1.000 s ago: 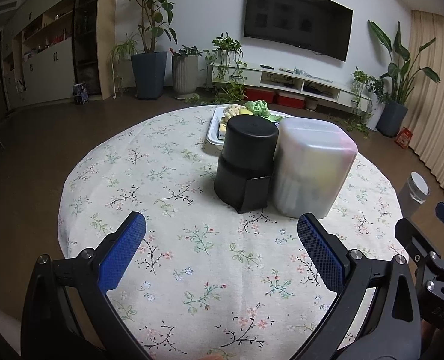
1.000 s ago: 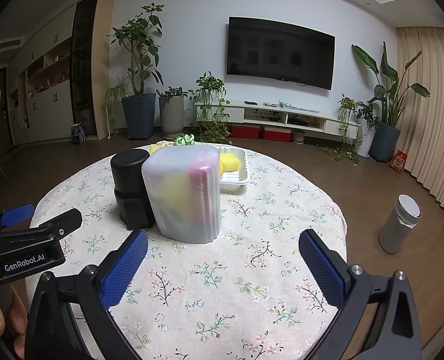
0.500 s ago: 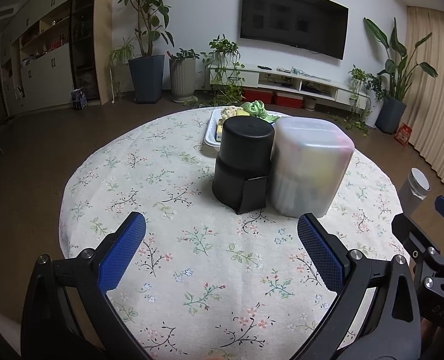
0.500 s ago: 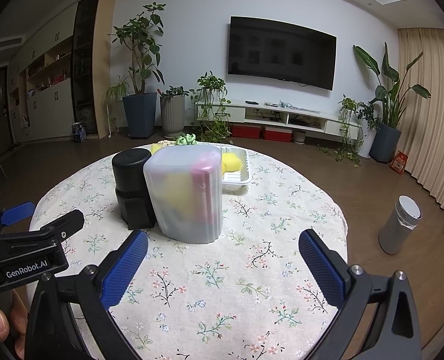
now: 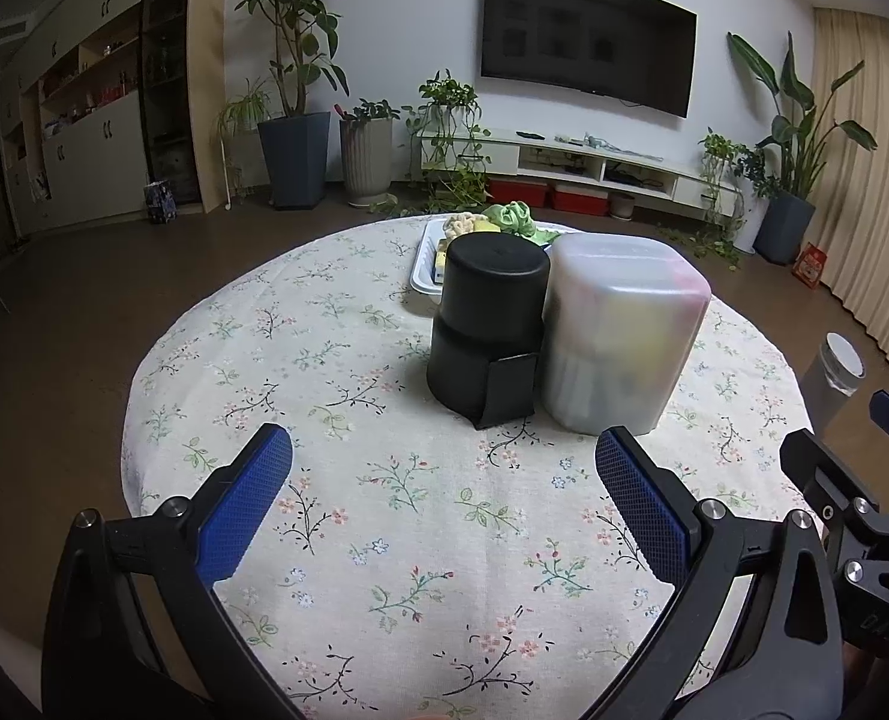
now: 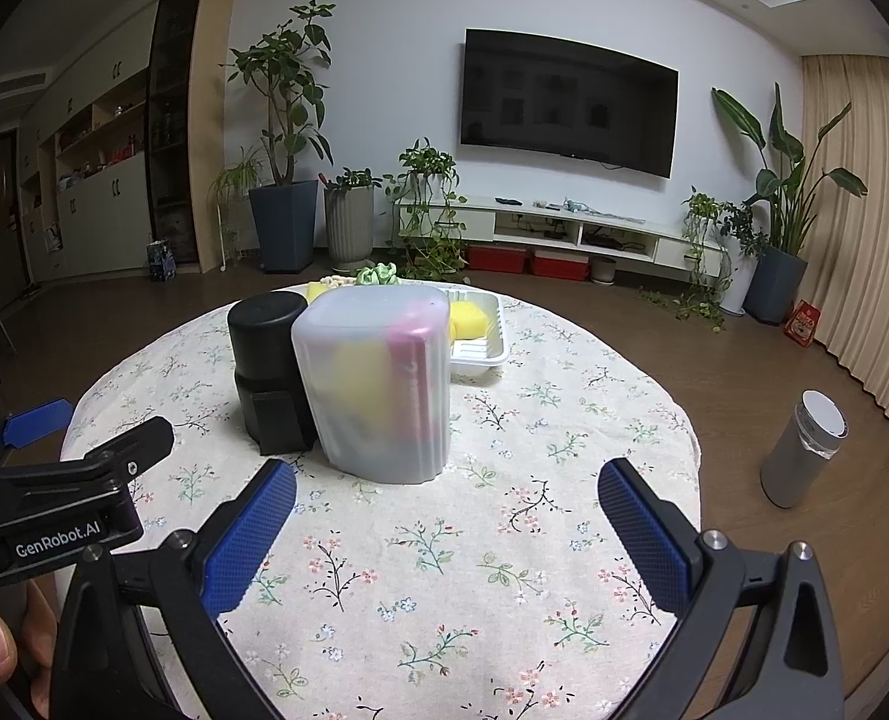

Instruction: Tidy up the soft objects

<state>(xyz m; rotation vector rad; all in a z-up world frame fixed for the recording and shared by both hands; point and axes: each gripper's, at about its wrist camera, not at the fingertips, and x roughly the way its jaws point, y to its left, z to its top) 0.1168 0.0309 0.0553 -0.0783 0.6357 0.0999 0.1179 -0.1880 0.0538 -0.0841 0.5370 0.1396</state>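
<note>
Both the left gripper [image 5: 443, 468] and right gripper [image 6: 447, 501] remain wide open, empty; frosted translucent plastic container [image 6: 378, 384] unmoved since a second ago: no progress.

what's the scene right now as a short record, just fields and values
surface: round table with floral cloth
left gripper: open, empty, above the cloth
right gripper: open, empty, above the cloth
black cylindrical container: upright, mid-table
frosted translucent plastic container: against the black one, yellow and pink items inside
white plastic tray: behind them, holding yellow and green soft items
grey cylinder with white top: on the floor
</note>
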